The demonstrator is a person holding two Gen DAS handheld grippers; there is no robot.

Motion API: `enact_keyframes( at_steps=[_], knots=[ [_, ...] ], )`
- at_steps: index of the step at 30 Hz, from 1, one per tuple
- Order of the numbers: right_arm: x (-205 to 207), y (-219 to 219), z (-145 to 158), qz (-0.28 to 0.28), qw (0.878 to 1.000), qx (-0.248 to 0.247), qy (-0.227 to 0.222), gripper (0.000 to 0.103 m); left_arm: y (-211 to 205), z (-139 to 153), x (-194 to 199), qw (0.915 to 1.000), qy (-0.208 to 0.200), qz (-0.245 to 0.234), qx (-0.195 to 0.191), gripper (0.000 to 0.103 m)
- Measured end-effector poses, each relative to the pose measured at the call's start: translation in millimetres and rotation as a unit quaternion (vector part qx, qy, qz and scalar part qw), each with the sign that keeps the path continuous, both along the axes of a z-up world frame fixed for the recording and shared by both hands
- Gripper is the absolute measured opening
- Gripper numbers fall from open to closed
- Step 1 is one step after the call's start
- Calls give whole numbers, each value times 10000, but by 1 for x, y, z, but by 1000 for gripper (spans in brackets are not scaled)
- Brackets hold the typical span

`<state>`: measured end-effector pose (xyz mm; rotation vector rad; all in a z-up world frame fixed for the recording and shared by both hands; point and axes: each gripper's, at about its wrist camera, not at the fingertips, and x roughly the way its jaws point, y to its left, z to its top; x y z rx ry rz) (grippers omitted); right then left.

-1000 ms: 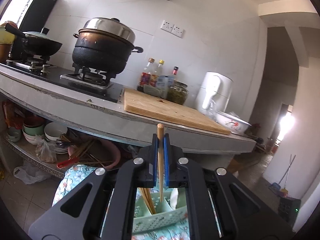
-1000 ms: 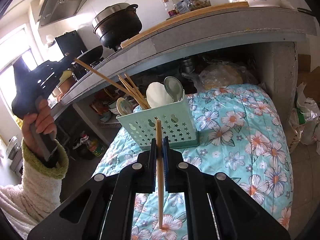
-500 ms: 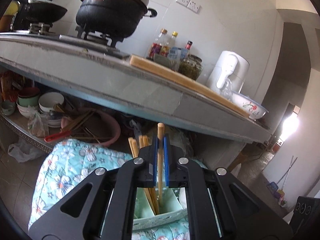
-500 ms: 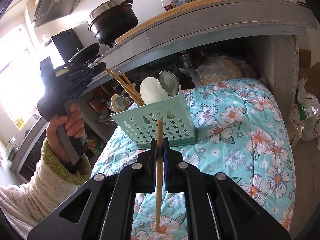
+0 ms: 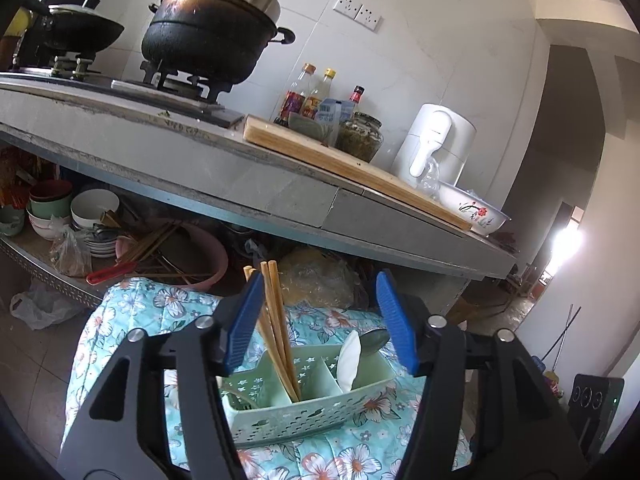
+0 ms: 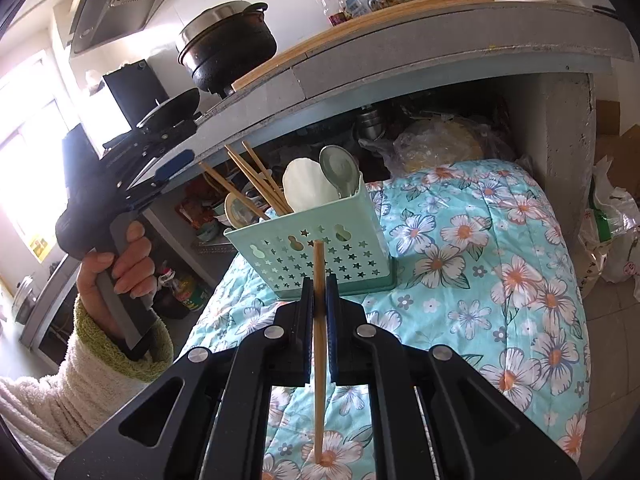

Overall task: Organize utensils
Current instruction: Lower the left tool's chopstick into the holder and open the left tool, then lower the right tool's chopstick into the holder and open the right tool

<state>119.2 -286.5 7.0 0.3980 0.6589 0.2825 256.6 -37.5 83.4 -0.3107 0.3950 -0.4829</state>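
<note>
One floral quilt (image 6: 500, 248) below grey counter (image 5: 248, 176), blackened pot (image 5: 208, 36) above.

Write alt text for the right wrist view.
The right gripper clamps one upright wooden chopstick before a mint-green perforated plastic utensil basket on a floral quilt. To its left, the left gripper is open near the basket's chopsticks.
</note>
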Motion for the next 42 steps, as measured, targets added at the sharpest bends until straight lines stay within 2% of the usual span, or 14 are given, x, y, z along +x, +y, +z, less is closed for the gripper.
enact_keyframes(
  at_steps=[7,11,15,19,23,26,30,34,42],
  knots=[
    [2,-4,26,-54,9993,-86,-352,6,15,-6,-33,9989,62,212,403,70],
    [11,-3,53,-20,9975,-185,-676,6,18,-24,-51,9946,273,392,922,74],
    [20,2,90,10,9924,-275,-1197,6,18,-52,-65,9873,560,469,1411,76],
    [33,5,127,-6,9848,-296,-1711,6,22,-79,-73,9828,909,443,1543,78],
    [52,8,152,19,9796,-239,-1994,6,23,-103,-80,9774,1167,417,1714,79],
    [71,14,162,20,9771,-233,-2113,6,25,-113,-84,9748,1200,463,1825,80],
    [98,26,169,49,9738,-304,-2254,6,32,-116,-86,9755,1143,482,1817,82],
    [125,45,162,122,9722,-553,-2270,6,34,-116,-82,9764,1069,453,1821,84],
    [164,85,115,235,9650,-1627,-2042,6,39,-125,-76,9768,1214,401,1716,84]
  ],
)
